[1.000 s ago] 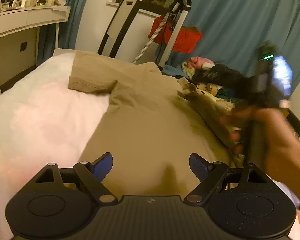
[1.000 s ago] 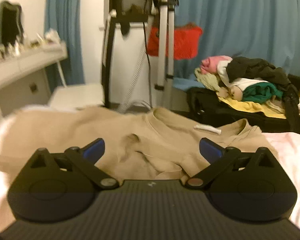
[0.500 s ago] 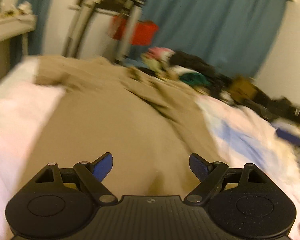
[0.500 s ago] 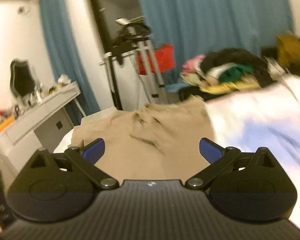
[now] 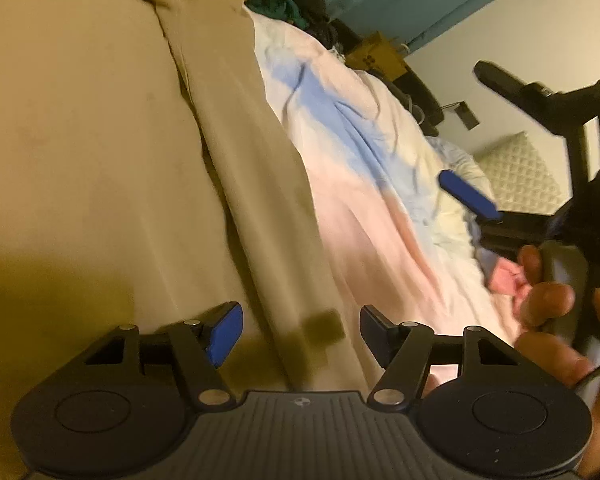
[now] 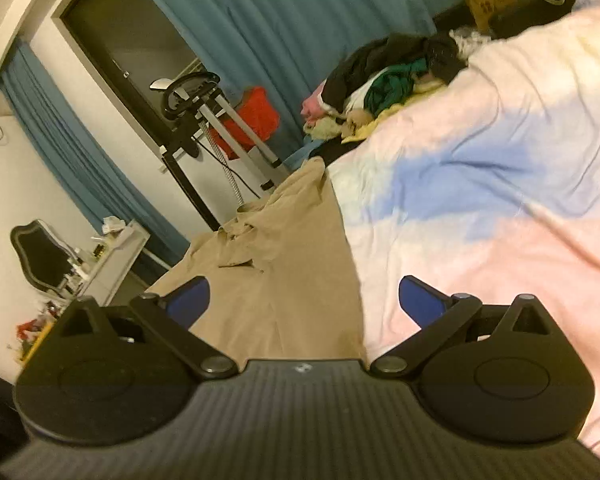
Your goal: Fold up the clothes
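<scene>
Both claws have swung down and to the right over the last second, from looking along the bed toward the collar to hovering low over the tan shirt's (image 5: 100, 152) right-hand side. That shirt lies spread on the bed (image 6: 480, 216), its long edge running beside the pink and blue duvet, the collar end far off toward the clothes pile (image 6: 384, 88). The left claw (image 5: 298, 332) hangs with jaws wide apart and nothing between them, straddling the doubled strip of cloth along the shirt's edge. The right claw (image 6: 304, 300) is likewise spread and empty, its gap lying over the hem where tan meets duvet; its blue fingertip (image 5: 466, 194) shows in the left view, well apart from the cloth. To fold cleanly, I would judge each claw should pinch only shirt fabric, not the duvet beneath, taking hem and shoulder on the same side so the edge lifts straight and carries over evenly.
</scene>
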### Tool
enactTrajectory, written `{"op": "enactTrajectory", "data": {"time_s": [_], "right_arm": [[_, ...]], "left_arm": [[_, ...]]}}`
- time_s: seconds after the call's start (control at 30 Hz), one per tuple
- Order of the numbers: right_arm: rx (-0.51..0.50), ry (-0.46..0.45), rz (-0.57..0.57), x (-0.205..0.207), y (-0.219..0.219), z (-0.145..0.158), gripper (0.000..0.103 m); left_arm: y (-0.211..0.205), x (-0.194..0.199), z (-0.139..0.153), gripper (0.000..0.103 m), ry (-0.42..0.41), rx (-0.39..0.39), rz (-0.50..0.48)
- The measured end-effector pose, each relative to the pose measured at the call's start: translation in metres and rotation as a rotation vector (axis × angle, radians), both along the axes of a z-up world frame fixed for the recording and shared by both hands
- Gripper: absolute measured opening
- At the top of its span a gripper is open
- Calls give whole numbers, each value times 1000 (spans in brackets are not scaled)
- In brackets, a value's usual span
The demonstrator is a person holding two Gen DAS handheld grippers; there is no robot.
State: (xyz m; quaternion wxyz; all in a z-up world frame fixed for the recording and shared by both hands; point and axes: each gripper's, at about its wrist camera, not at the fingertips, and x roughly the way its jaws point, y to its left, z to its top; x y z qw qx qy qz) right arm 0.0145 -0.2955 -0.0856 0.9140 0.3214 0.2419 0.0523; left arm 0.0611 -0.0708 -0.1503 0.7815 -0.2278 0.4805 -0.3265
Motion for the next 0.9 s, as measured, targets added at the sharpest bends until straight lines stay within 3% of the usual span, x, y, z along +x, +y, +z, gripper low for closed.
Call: {"op": "enactTrajectory", "data": {"time_s": [0.17, 0.27, 0.43, 0.57, 0.67, 0.73, 0.9], "right_arm": [[52, 35, 20, 3, -4, -10, 103], [55, 35, 24, 4, -3, -10, 103], [41, 45, 24, 6, 2, -12, 103], [27, 47, 13, 7, 4, -13, 103], [18, 44, 3, 7, 5, -13, 103], [12, 47, -4, 7, 4, -14, 103], [-2, 55, -16, 6, 4, -14, 103]], "left_arm": [[9, 9, -24, 48, 202, -232, -45], [10, 11, -33, 47, 235, -258, -42], [8, 15, -40, 62, 256, -294, -39], [9, 11, -37, 60, 232, -320, -47], [14, 7, -31, 39, 217, -347, -46], [17, 6, -24, 18, 178, -327, -31], [36, 0, -10, 10, 146, -320, -2]]}}
